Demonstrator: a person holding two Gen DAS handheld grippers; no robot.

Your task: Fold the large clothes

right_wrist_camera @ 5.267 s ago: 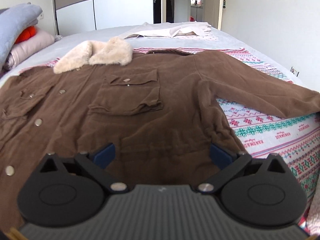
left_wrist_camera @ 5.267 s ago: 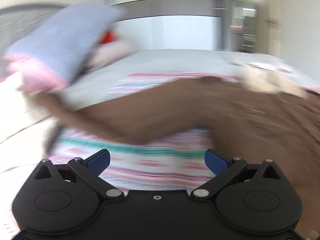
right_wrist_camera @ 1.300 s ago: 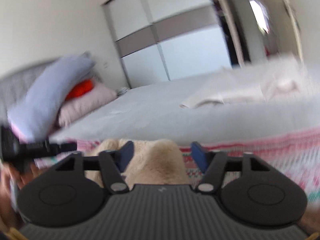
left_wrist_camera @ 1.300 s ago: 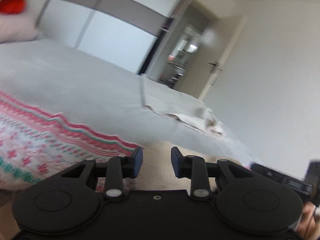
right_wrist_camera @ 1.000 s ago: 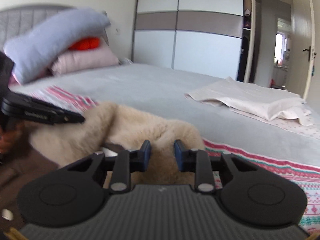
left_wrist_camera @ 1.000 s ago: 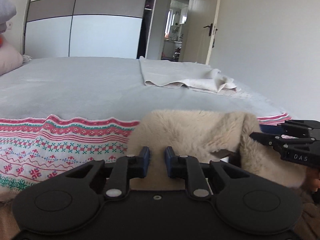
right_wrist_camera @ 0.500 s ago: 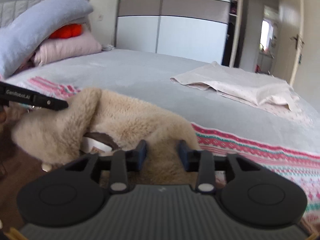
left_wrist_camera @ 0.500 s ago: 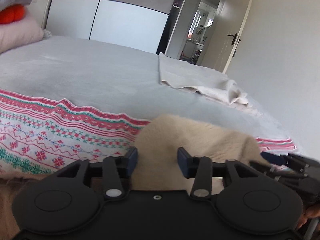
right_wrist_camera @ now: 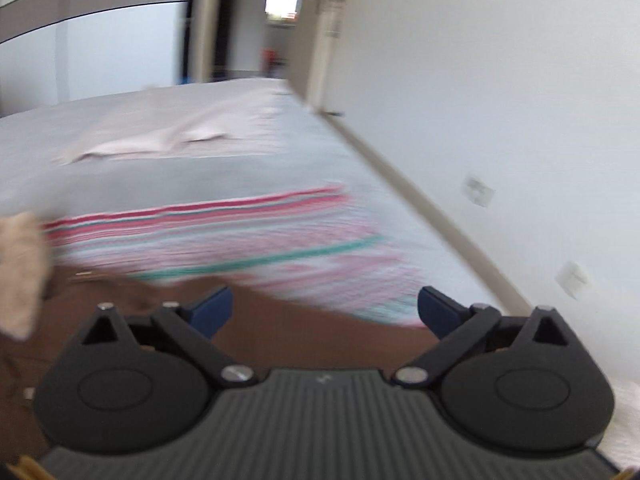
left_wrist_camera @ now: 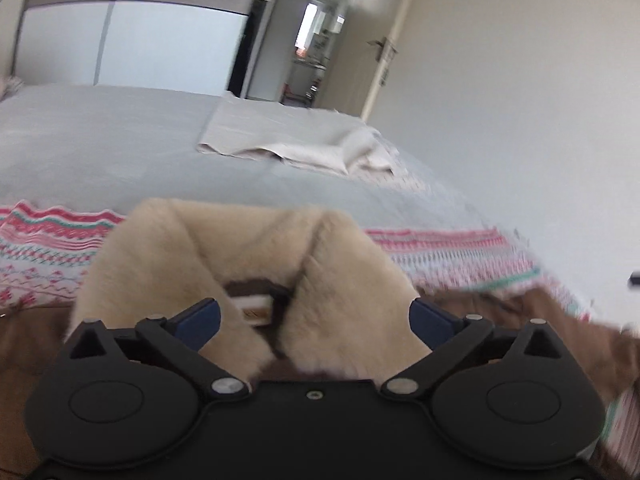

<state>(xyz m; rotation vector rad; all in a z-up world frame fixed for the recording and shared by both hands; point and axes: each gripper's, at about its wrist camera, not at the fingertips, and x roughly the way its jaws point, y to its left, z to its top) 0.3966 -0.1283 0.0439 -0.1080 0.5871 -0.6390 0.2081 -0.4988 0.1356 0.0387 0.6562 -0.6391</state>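
**Both grippers let go of collar, coat laid flat**

Left gripper [left_wrist_camera: 314,318] now spread wide, holding nothing; fleece collar [left_wrist_camera: 240,256] sits between its fingers, untouched. Half a second ago those fingers were much closer together around the fleece, so this is a release. Right gripper [right_wrist_camera: 324,308] also wide, empty, and has swung off the collar to hover over the brown coat [right_wrist_camera: 300,332] shoulder/sleeve side; view motion-blurred. Coat lies on the patterned blanket [right_wrist_camera: 256,236] on the bed [left_wrist_camera: 100,132]. Likely collar positioning done; next probably a sleeve fold. Folded beige sheet [left_wrist_camera: 296,148] further back, unchanged.
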